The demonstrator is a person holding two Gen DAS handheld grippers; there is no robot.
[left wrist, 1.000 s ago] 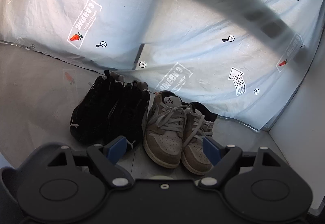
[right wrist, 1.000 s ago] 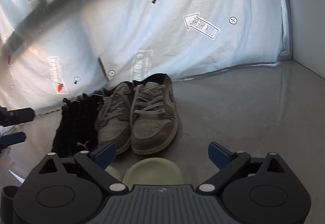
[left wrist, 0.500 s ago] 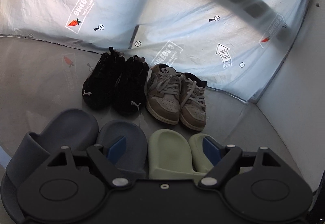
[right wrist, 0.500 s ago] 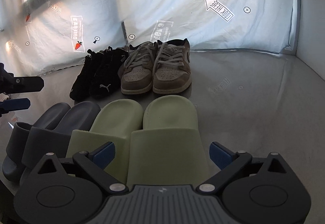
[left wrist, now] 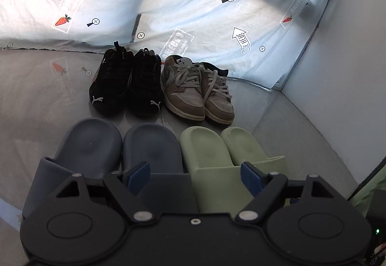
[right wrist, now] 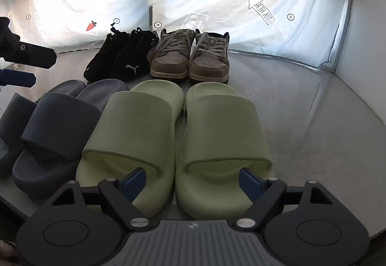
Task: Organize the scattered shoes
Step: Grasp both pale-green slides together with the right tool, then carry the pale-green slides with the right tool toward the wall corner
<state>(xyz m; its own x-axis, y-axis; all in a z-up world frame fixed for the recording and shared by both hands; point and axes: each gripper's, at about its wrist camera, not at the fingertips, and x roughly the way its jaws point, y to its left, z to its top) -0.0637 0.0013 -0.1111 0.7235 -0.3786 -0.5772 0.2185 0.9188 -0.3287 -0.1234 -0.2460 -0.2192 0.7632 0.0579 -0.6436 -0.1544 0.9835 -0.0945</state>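
Nearest the cameras, both grippers have pulled back over the last second: a second ago the wrist views sat low and close on the sneakers, now all four pairs are in frame. Left gripper [left wrist: 194, 175] has its jaws spread wide with nothing between them, hanging above the strap end of the grey-blue slides [left wrist: 115, 152]; right gripper [right wrist: 191, 182] is likewise spread and empty, just behind the heels of the green slides [right wrist: 178, 135]. Both point forward and slightly down along the floor [right wrist: 313, 121], clear of every shoe. Near row: grey-blue slides left, green slides right, each pair side by side, toes pointing away. Far row, against the printed plastic sheet [left wrist: 205, 12]: black sneakers [left wrist: 127, 85] left, tan lace-up sneakers [left wrist: 197, 92] right, each pair touching, toes facing the cameras. Shoes now lie paired in two tidy rows, so I judge the arrangement matches what the task asks; retreat with empty jaws fits that.
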